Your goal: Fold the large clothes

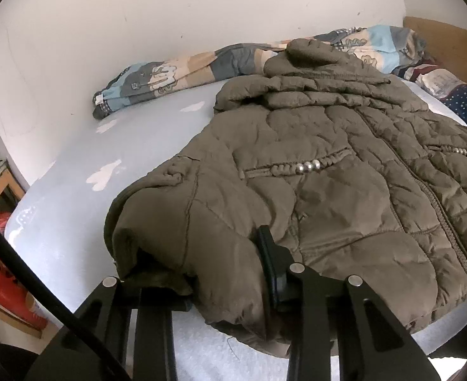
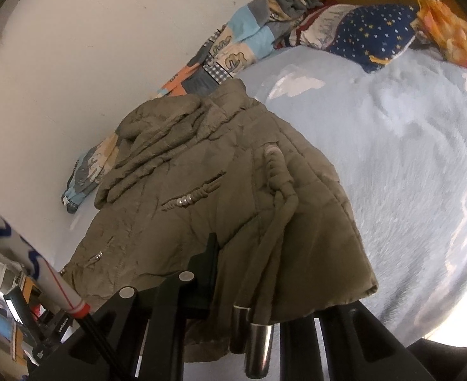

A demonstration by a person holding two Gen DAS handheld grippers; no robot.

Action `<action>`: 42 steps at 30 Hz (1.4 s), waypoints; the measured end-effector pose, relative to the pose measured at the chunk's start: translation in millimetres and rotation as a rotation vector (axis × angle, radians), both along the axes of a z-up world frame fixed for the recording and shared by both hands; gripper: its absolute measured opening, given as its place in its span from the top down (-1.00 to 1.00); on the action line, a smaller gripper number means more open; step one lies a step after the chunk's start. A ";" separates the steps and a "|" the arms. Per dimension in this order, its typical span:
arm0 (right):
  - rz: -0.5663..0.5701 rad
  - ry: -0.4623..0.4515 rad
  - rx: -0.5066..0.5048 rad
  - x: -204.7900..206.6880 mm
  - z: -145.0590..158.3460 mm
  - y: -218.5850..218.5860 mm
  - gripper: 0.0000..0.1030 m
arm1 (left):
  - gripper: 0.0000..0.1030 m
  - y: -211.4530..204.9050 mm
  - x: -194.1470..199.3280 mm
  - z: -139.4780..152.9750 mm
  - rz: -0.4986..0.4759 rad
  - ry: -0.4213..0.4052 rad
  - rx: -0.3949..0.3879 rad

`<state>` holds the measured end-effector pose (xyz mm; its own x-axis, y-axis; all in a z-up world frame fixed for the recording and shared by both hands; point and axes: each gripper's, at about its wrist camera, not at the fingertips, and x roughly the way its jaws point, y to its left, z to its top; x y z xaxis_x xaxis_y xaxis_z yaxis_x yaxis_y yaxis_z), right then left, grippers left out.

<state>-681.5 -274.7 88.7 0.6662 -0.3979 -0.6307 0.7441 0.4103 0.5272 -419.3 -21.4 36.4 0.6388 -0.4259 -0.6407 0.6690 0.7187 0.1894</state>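
Note:
An olive-brown quilted jacket lies on a light blue bed sheet, its hood toward the wall. My left gripper is shut on the jacket's lower left hem corner, which bulges over the fingers. In the right wrist view the same jacket shows with its drawstrings and metal tips hanging down. My right gripper is shut on the jacket's lower right hem corner; one finger shows, the other is hidden under the cloth.
A rolled patchwork quilt lies along the white wall. A star-patterned blue pillow and an orange cloth sit by the wooden headboard. Shelves and red items stand left of the bed.

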 end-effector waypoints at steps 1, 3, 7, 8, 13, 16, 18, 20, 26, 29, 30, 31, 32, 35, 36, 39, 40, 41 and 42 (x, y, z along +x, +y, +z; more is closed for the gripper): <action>0.002 -0.001 -0.008 -0.4 2.0 1.0 0.67 | 0.39 0.3 0.6 0.6 0.000 0.001 -0.001; 0.005 -0.005 -0.012 -1.1 4.4 1.4 0.68 | 0.39 0.9 1.6 1.8 0.001 0.002 -0.003; 0.003 -0.015 -0.008 -2.9 6.1 1.1 0.68 | 0.39 1.1 1.4 4.1 0.000 -0.004 -0.006; 0.003 -0.017 -0.008 -3.3 6.6 1.3 0.68 | 0.39 1.3 1.4 4.8 0.000 -0.004 -0.008; 0.002 -0.040 -0.001 -8.3 8.3 1.0 0.68 | 0.39 1.4 1.3 5.8 0.001 -0.005 -0.011; 0.000 -0.045 0.004 -10.0 8.6 0.1 0.68 | 0.39 1.4 1.2 5.8 0.002 -0.005 -0.011; 0.001 -0.046 0.007 -11.0 8.2 -0.7 0.68 | 0.39 1.4 1.2 5.7 0.002 -0.004 -0.012; 0.001 -0.047 0.008 -11.0 8.5 -1.0 0.68 | 0.39 1.4 1.5 5.8 0.003 -0.005 -0.011; -0.001 -0.047 0.011 -10.9 7.3 -1.1 0.68 | 0.39 1.9 1.6 6.2 0.003 -0.004 -0.013; -0.001 -0.047 0.011 -11.1 7.0 -1.5 0.68 | 0.39 2.1 1.6 6.1 0.002 -0.005 -0.011; -0.001 -0.048 0.012 -11.3 6.9 -1.6 0.68 | 0.39 2.2 1.7 6.0 0.002 -0.004 -0.011; -0.001 -0.049 0.012 -11.1 7.0 -1.7 0.68 | 0.39 2.2 1.6 6.0 0.001 -0.003 -0.012; -0.001 -0.050 0.012 -11.2 7.0 -1.8 0.68 | 0.39 2.2 1.5 6.0 0.002 -0.003 -0.014; 0.001 -0.062 0.013 -11.4 8.1 -3.6 0.68 | 0.39 4.7 3.8 11.2 0.005 0.013 -0.032; 0.002 -0.068 0.015 -11.4 9.3 -4.6 0.68 | 0.39 5.7 4.9 13.8 0.006 0.015 -0.040; 0.004 -0.089 0.012 -11.1 16.8 -6.9 0.68 | 0.39 6.9 5.8 21.1 0.000 0.013 -0.056; 0.006 -0.091 0.007 -10.2 19.9 -7.3 0.68 | 0.39 6.7 5.9 23.3 -0.003 0.010 -0.058; 0.010 -0.094 0.001 -9.1 23.3 -8.2 0.68 | 0.39 6.4 6.3 25.6 -0.007 0.007 -0.061; 0.012 -0.097 -0.002 -8.7 25.8 -9.2 0.68 | 0.39 6.4 6.7 29.4 -0.011 0.002 -0.069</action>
